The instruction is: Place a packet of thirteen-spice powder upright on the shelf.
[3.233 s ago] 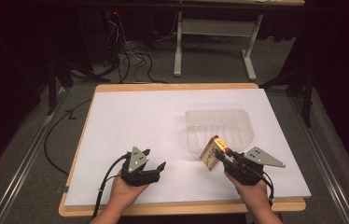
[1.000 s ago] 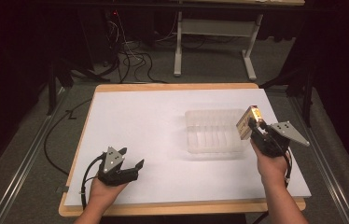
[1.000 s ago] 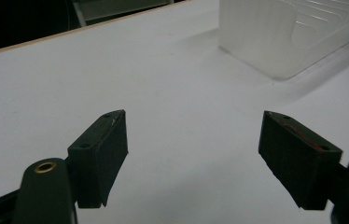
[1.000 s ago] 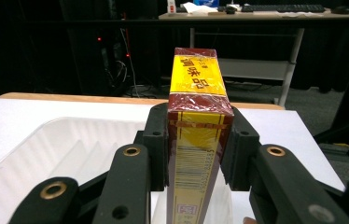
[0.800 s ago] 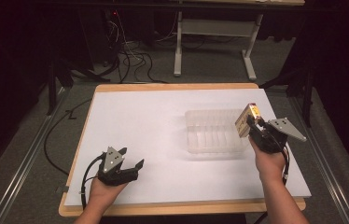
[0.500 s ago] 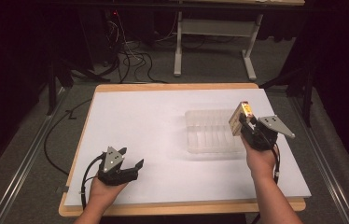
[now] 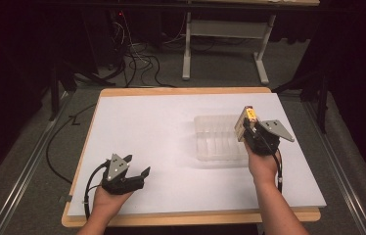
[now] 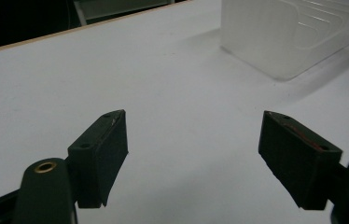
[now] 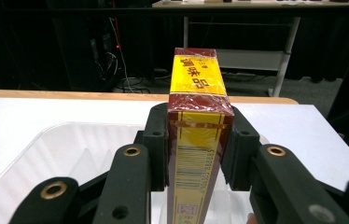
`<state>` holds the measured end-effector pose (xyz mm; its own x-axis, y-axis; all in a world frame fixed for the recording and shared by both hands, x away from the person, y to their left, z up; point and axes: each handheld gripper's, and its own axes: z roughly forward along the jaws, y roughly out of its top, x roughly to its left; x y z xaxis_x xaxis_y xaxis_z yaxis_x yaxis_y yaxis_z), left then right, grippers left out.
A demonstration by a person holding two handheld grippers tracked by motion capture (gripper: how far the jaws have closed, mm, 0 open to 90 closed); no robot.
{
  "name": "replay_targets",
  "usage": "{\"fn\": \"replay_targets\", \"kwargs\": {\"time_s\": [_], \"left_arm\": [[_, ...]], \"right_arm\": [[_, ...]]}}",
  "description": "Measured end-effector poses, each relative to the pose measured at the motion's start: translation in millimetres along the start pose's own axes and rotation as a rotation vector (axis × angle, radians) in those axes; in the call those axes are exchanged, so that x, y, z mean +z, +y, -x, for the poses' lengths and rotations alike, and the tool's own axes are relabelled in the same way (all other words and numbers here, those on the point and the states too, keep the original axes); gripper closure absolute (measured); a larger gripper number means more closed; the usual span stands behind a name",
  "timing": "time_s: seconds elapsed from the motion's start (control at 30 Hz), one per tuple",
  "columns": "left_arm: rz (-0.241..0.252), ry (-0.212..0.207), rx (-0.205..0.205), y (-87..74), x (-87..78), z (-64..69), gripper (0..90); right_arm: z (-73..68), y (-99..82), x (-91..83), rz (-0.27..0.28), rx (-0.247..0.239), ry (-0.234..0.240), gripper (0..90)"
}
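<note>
Dark room, cables on the floor; white surface (image 7: 161, 142) with wooden edge. High view: left hand-held gripper (image 7: 132, 166) at about 7 o'clock on the surface, jaws apart, nothing between them. Right hand-held gripper (image 7: 247, 128) at about 3 o'clock, clenched on a red-and-yellow box (image 7: 245, 120), held over the right end of a clear ribbed plastic tray (image 7: 217, 139).

Right gripper view adds detail: the box (image 9: 196, 121) is film-wrapped, with a barcode on its near face and yellow panel with Chinese characters on top, too blurred to read.

Left gripper view: released jaws, bare surface between, a tray corner (image 8: 294, 32) at 1 o'clock.
</note>
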<state>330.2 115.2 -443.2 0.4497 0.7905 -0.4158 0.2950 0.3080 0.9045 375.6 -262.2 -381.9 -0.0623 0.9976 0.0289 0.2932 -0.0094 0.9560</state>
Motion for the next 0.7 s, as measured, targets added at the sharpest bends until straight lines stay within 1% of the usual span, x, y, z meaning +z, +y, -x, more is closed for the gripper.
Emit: {"fn": "replay_targets", "kwargs": {"time_s": [0.1,0.17,0.23,0.37,0.53,0.7], "left_arm": [[-0.003,-0.001,0.002,-0.7,0.5,0.3,24.6],[-0.004,-0.001,0.003,-1.0,0.7,0.5,24.6],[-0.003,-0.001,-0.002,-0.8,0.7,0.8,24.6],[0.002,-0.002,-0.007,0.5,0.0,0.8,24.6],[0.003,0.000,-0.016,1.4,-0.3,0.4,24.7],[0.005,-0.001,-0.013,1.3,-1.1,0.5,24.9]], "right_arm": [[-0.9,-1.6,2.3,-0.002,0.005,-0.003,68.1],[-2.3,-2.9,3.7,-0.006,0.007,-0.013,68.1],[-2.5,-4.2,6.0,-0.007,0.005,-0.013,68.1],[-3.3,-7.0,10.3,-0.017,0.011,-0.028,68.0],[-5.9,-12.2,17.9,-0.029,-0.002,-0.041,68.0],[-7.6,-18.8,25.0,-0.049,-0.005,-0.052,67.9]]}}
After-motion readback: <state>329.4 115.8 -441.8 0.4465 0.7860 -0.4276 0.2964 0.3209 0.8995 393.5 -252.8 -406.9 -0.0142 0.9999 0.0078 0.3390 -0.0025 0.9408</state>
